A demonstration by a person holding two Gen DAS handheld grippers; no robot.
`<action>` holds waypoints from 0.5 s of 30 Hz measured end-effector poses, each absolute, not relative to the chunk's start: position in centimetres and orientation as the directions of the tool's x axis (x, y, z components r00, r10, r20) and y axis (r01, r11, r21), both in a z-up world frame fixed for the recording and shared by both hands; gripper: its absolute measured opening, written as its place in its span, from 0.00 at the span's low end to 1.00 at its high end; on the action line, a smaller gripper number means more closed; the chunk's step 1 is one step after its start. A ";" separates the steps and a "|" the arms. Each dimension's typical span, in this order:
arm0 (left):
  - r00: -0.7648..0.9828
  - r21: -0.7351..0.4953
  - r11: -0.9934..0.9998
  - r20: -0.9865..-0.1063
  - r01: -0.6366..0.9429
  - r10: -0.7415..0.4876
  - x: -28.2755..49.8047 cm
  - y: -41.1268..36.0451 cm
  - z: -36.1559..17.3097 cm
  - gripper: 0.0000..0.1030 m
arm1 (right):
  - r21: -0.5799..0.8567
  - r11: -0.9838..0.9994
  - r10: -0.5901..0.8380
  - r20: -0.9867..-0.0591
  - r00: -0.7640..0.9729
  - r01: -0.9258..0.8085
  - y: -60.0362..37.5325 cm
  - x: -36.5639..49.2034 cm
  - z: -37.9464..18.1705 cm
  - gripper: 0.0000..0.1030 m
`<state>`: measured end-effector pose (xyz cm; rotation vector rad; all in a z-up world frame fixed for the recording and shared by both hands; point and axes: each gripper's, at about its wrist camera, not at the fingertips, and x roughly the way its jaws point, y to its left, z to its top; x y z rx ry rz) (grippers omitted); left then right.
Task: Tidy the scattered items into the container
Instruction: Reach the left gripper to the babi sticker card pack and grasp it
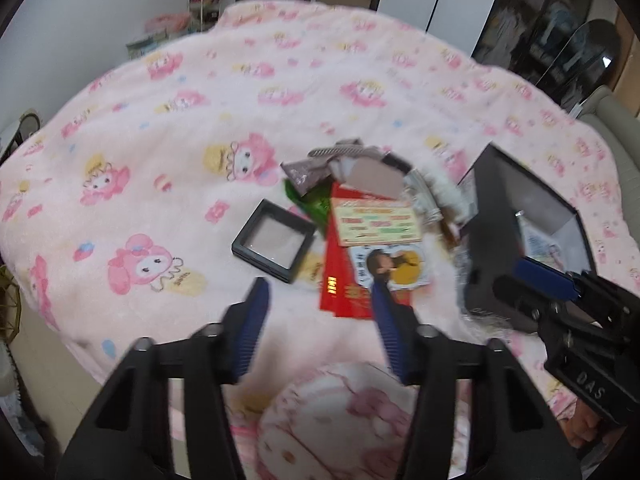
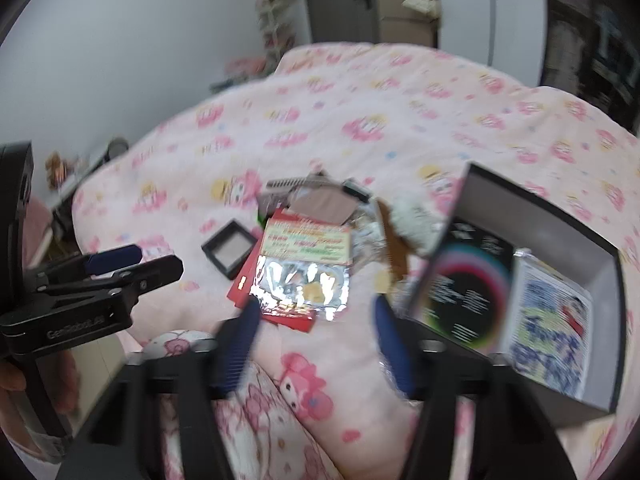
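Observation:
A pile of scattered items lies on a pink cartoon blanket: a small black square case, red envelopes, a printed card, a shiny foil photo packet, grey and green wrappers, a white fluffy item. An open black box with a printed sheet inside stands to the right. My left gripper is open and empty above the near edge of the pile. My right gripper is open and empty, just before the foil packet, beside the box.
The blanket covers a bed whose near edge has a pink pillow. A white wall, a door and shelves stand behind. A dark cabinet is at the far right.

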<state>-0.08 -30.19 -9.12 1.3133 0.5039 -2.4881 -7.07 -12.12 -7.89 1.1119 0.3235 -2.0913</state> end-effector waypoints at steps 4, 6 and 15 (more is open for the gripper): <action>-0.528 -0.258 -0.904 -0.848 0.341 0.043 -2.8 -31.5 -10.8 0.37 | 0.157 -0.690 -0.482 -0.828 -0.286 0.706 -15.6 -9.8 -10.1 0.22; -0.513 -0.287 -0.909 -0.853 0.303 0.099 -4.2 -31.8 -11.7 0.37 | 0.164 -0.696 -0.455 -0.854 -0.253 0.699 -16.9 -10.9 -12.0 0.22; -0.465 -0.370 -0.908 -0.851 0.197 0.245 -6.6 -32.6 -14.6 0.35 | 0.151 -0.740 -0.379 -0.899 -0.221 0.655 -19.1 -12.4 -17.2 0.22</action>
